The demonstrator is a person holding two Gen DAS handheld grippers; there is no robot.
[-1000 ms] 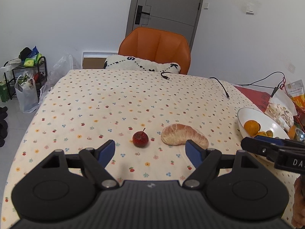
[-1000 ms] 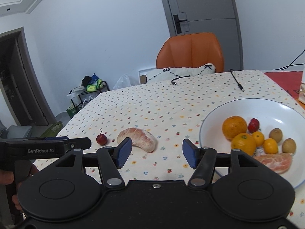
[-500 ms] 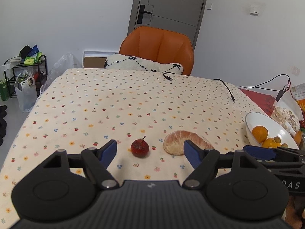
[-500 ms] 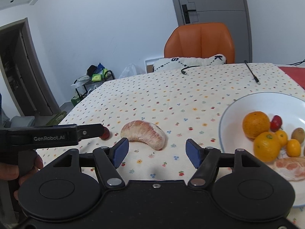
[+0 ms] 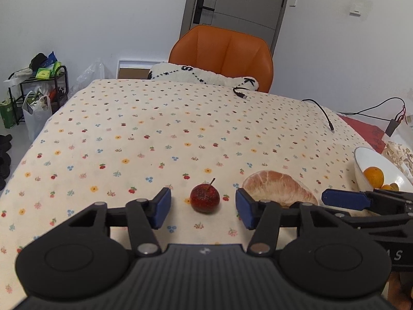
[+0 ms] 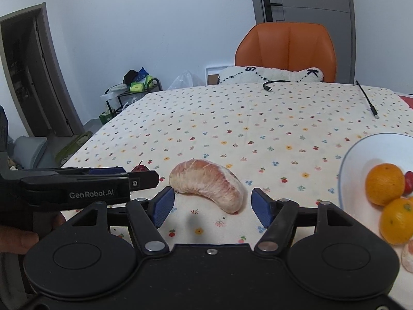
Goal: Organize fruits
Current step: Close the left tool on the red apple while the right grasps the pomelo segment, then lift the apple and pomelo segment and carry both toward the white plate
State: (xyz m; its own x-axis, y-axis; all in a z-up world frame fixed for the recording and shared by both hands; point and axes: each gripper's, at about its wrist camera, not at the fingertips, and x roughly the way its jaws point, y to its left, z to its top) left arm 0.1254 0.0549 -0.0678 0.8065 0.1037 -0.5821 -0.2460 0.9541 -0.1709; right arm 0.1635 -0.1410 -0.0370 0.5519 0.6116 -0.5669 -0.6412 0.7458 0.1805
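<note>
Narrowing over the last moments, the left gripper (image 5: 203,208) has just been closing its jaws: its blue pads (image 5: 162,207) stood far wider apart a second ago and now flank the small red fruit (image 5: 205,198) closely, with a gap on each side and no contact. That stemmed fruit sits on the flowered tablecloth (image 5: 155,134) and looks larger and nearer the pads than before. To its right lies the peeled pomelo segment (image 5: 277,188), partly hidden behind the right-hand pad, and further right the other tool's blue fingertip juts in beside the white bowl (image 5: 366,157), of which less shows at the edge than a second ago.

From the right wrist view, the left tool's black body crosses the lower left, held by a hand (image 6: 15,237), and reads "GenRobot.AI" in white letters; behind its tip only a sliver of the red fruit shows. The right gripper (image 6: 213,206) has come in on the pomelo segment (image 6: 207,184), which a second ago lay off to the left of its jaws and now rests on the cloth between them. The jaws have been opening slightly and stand spread, the pads (image 6: 164,206) clear of the segment on both sides, gripping nothing. At the far right the bowl (image 6: 361,152) has slid toward the frame edge; two oranges (image 6: 384,187) and part of another red fruit remain visible inside. On the right tool's body, seen from the left wrist, only the letters "A S" can be read.
</note>
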